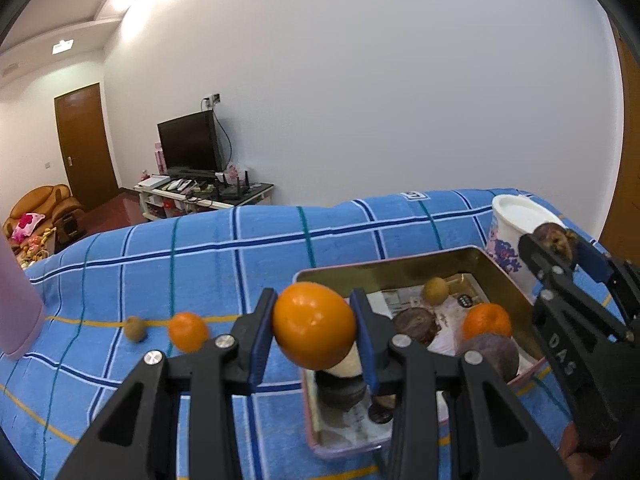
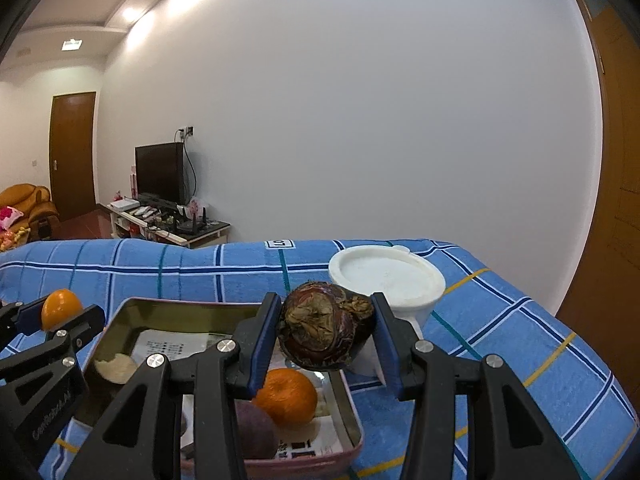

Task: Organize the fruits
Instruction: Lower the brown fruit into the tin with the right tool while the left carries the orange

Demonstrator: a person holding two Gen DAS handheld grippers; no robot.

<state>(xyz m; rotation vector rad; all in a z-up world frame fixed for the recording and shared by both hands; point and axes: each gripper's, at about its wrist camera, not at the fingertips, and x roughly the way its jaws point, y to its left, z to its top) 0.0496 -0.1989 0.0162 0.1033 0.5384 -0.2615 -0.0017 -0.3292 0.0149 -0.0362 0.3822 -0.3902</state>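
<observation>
My left gripper (image 1: pixel 314 330) is shut on an orange (image 1: pixel 314 326) and holds it above the near left corner of the pink tin box (image 1: pixel 404 262). My right gripper (image 2: pixel 326 326) is shut on a wrinkled dark purple fruit (image 2: pixel 324 330), held above the box's right side; it also shows in the left wrist view (image 1: pixel 556 242). The box (image 2: pixel 176 307) holds an orange (image 1: pixel 486 320), a kiwi (image 1: pixel 436 290), a purple fruit (image 1: pixel 490 354) and a cut dark fruit (image 1: pixel 414 322). A small orange (image 1: pixel 187 330) and a kiwi (image 1: pixel 135 329) lie on the blue checked cloth (image 1: pixel 200 264) left of the box.
A white cup with blue flowers (image 1: pixel 510 236), with its wide white rim (image 2: pixel 386 276), stands right of the box at the back. A pink cylinder (image 1: pixel 18 304) stands at the far left. The cloth's far edge drops off toward a TV stand (image 1: pixel 204 192).
</observation>
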